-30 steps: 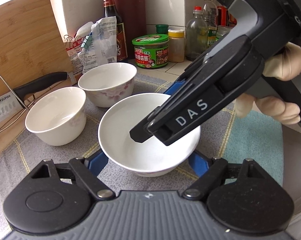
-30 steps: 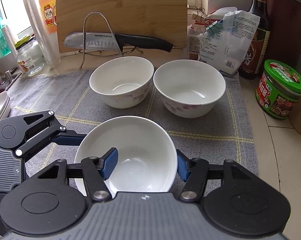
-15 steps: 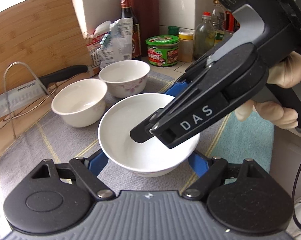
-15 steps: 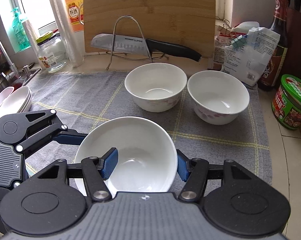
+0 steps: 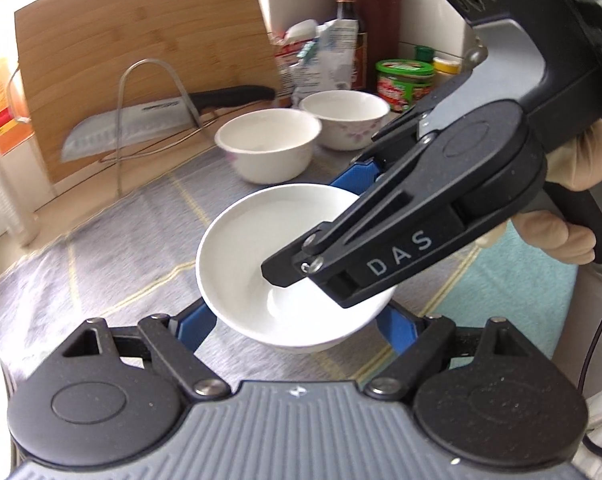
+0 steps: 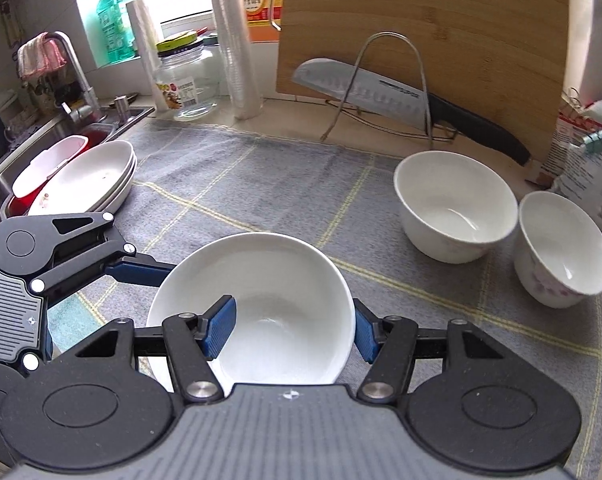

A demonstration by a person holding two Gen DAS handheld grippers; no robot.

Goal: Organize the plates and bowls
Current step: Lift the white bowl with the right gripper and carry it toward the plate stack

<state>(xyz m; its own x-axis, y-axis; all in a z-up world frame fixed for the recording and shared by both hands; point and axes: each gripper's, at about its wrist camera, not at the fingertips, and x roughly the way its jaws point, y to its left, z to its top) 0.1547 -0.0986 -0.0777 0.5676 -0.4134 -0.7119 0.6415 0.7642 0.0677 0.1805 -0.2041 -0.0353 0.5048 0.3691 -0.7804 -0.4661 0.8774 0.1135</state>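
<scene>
Swinging left since a second ago, your two grippers carry the white bowl (image 6: 257, 304) away from the pair of flowered bowls (image 6: 455, 204), now far right on the grey mat (image 6: 237, 176). Your right gripper (image 6: 291, 328) pinches the bowl's wall, one pad inside; your left gripper (image 5: 297, 322) spreads wide around it. Stacked plates (image 6: 95, 176) wait far left beside the sink (image 6: 5, 184).
</scene>
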